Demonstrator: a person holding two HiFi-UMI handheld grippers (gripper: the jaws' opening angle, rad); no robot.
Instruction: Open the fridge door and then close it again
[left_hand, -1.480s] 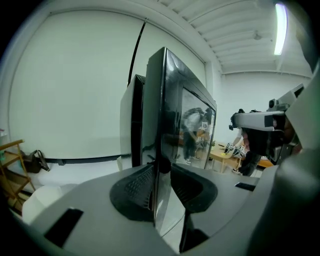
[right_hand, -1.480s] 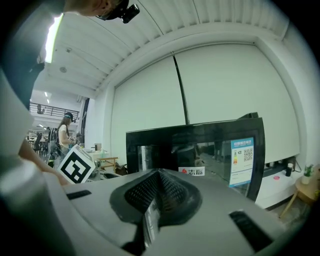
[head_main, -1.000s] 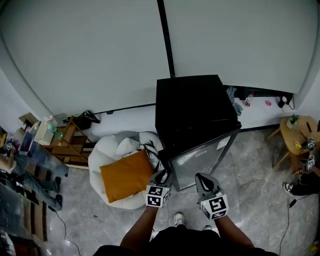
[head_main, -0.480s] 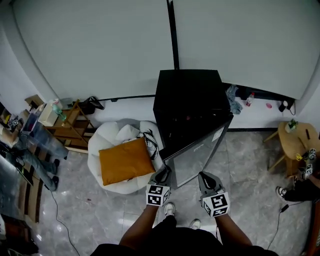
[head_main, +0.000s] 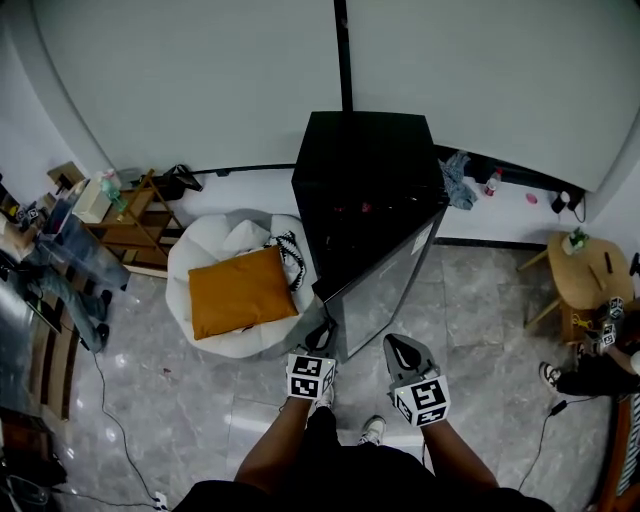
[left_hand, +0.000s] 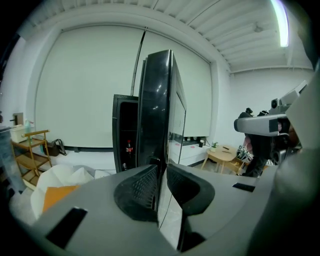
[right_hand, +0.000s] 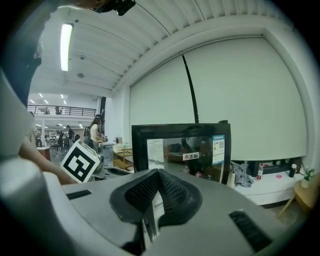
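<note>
A black fridge (head_main: 365, 185) stands against the white wall. Its glass door (head_main: 385, 285) hangs wide open, hinged on the right. In the left gripper view I see the door (left_hand: 161, 110) edge-on, with a red-capped bottle (left_hand: 129, 149) in the dark inside. My left gripper (head_main: 320, 335) is at the door's free edge. Its jaws are closing to a narrow gap, and the door edge lines up just past the tips with no pad pressing on it. My right gripper (head_main: 398, 350) hangs in front of the glass door (right_hand: 187, 150), shut with nothing in it.
A white beanbag (head_main: 205, 275) with an orange cushion (head_main: 240, 290) lies left of the fridge. A wooden rack (head_main: 140, 225) is further left. A round wooden table (head_main: 585, 265) and a seated person's shoe (head_main: 550, 375) are at the right. Cables trail over the grey floor.
The fridge door has swung further open. Both grippers and I have backed away from the fridge, with the left gripper staying at the door's free edge.
</note>
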